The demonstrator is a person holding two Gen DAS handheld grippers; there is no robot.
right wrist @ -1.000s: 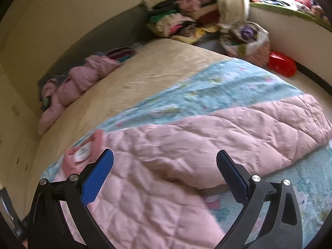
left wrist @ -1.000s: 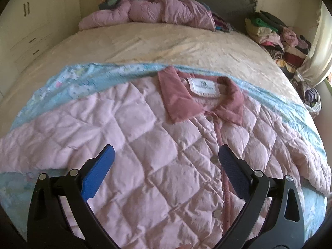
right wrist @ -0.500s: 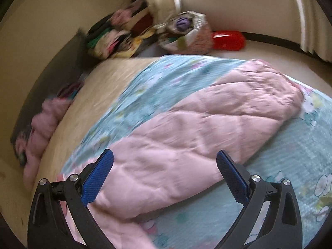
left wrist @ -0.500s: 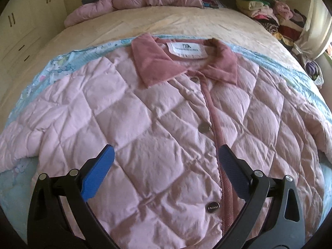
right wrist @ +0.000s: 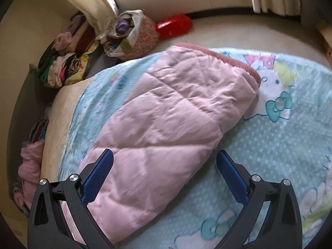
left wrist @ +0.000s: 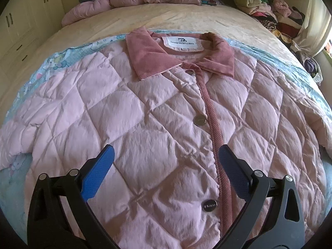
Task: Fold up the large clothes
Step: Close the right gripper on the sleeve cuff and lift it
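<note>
Left wrist view puts my left gripper (left wrist: 165,158) over the chest of the jacket (left wrist: 145,114), fingers spread wide and holding nothing. I see the jacket lying face up and buttoned on the blanket (left wrist: 62,61) at the near end of the bed (left wrist: 176,18), its collar (left wrist: 178,51) at the far end and the placket (left wrist: 209,112) running near to far, just right of my gripper's centre.

On the right wrist view my right gripper (right wrist: 165,158) is also wide open and empty, hanging over the right sleeve (right wrist: 166,124). The sleeve's long axis runs from under my fingers away to the far right, ending at the cuff (right wrist: 228,57), which lies flat on the blanket.

I judge the fold has not begun. The right gripper is the nearer one to that sleeve; the cuff sits well ahead of its fingers, so I would reach along the sleeve before bringing it across the body.
</note>
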